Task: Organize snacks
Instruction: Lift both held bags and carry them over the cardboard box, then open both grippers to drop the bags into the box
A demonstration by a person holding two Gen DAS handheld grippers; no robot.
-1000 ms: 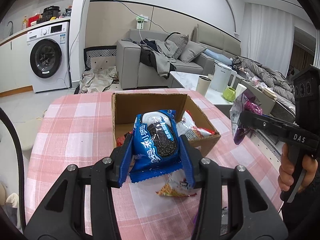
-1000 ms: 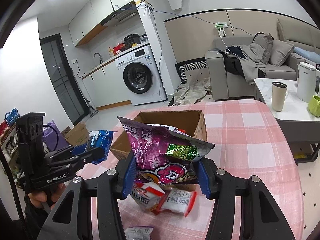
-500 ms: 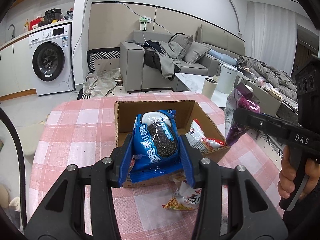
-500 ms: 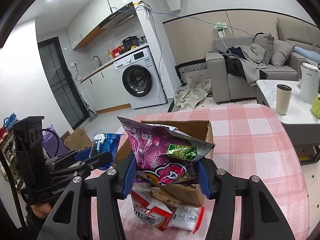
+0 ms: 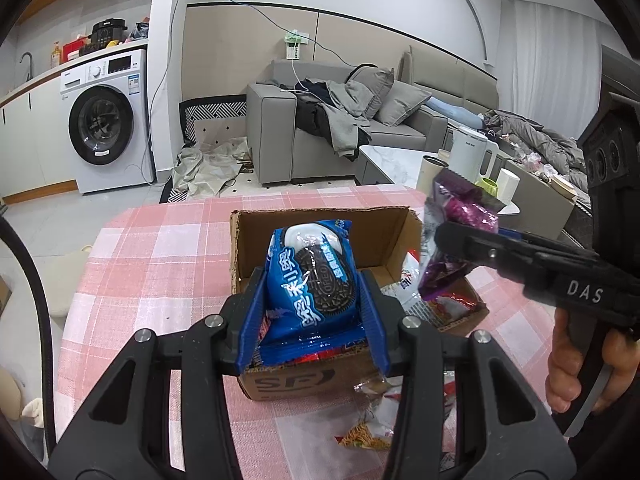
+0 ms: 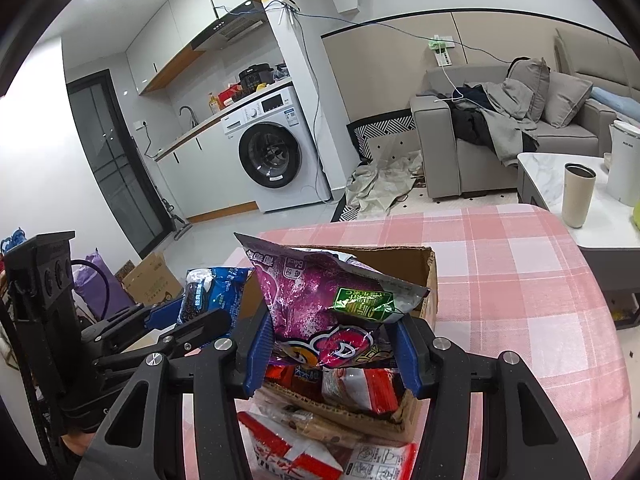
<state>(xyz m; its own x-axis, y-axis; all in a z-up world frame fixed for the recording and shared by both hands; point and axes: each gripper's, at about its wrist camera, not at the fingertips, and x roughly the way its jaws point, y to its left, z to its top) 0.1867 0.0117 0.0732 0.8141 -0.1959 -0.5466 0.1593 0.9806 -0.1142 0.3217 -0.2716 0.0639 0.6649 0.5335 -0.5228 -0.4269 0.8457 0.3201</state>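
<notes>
The left gripper (image 5: 314, 312) has its blue pads closed against both sides of a blue foil Oreo biscuit packet (image 5: 314, 280), held upright above the open brown cardboard box (image 5: 320, 232). The right gripper (image 6: 332, 356) clamps a crumpled purple foil snack bag (image 6: 320, 300) with a green label, also over the box.

The box stands on a round table with a pink-and-white checked cloth (image 5: 160, 248).

Left wrist view only: the printed near wall of the box, a small orange-printed sachet (image 5: 366, 436) lying on the cloth just in front of it, and the person's hand (image 5: 580, 364) gripping the right tool's handle.

Right wrist view only: red-and-white packets (image 6: 360, 384) already inside the box, and a red-and-white wrapper (image 6: 292, 452) on the cloth beside its near corner. The left gripper with its blue packet appears at the left edge.
</notes>
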